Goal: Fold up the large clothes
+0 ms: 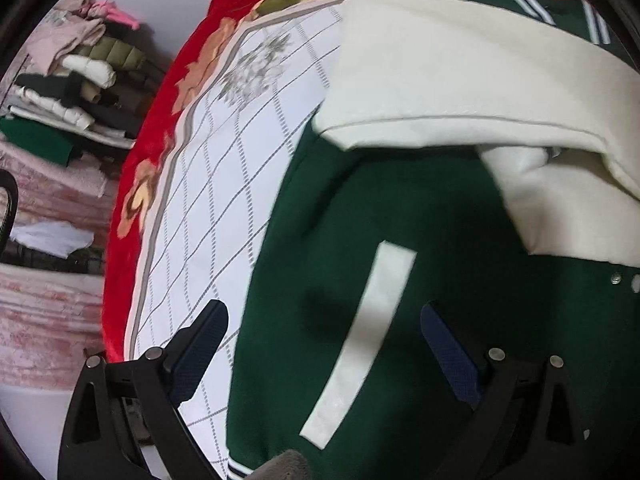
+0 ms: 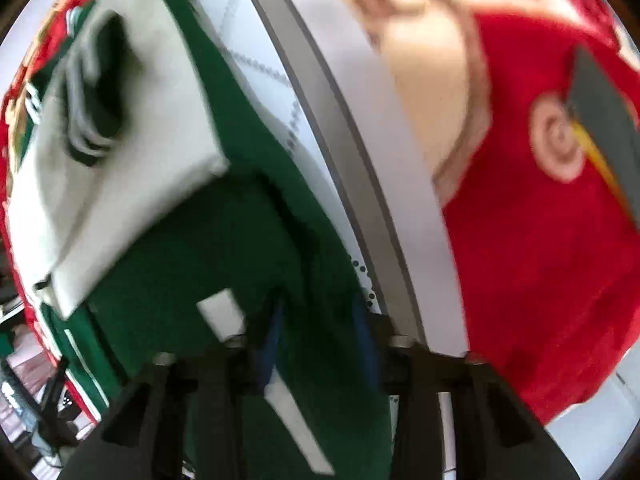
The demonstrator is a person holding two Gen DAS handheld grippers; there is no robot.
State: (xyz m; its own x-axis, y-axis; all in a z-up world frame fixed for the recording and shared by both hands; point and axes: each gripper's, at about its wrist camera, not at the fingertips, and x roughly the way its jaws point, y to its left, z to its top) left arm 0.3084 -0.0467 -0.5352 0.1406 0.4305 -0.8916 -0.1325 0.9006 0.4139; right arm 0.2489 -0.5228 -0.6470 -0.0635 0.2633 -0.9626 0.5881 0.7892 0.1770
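Observation:
A dark green varsity jacket [image 1: 420, 216] with cream sleeves lies on a white quilted bed cover [image 1: 224, 184]. One cream sleeve [image 1: 460, 80] is folded across its body. A cream pocket strip [image 1: 360, 340] shows between the fingers of my left gripper [image 1: 324, 344], which is open and empty just above the green body. In the right wrist view, my right gripper [image 2: 320, 332] is over the jacket's green edge [image 2: 224, 240] with green cloth between its blue pads. The view is blurred, so whether it grips is unclear. The folded cream sleeve [image 2: 132, 168] lies to its left.
A red floral blanket [image 1: 160, 128] rims the bed cover and also shows in the right wrist view [image 2: 540, 260]. A pile of folded clothes [image 1: 72, 92] sits on a pink surface at the far left, beyond the bed's edge.

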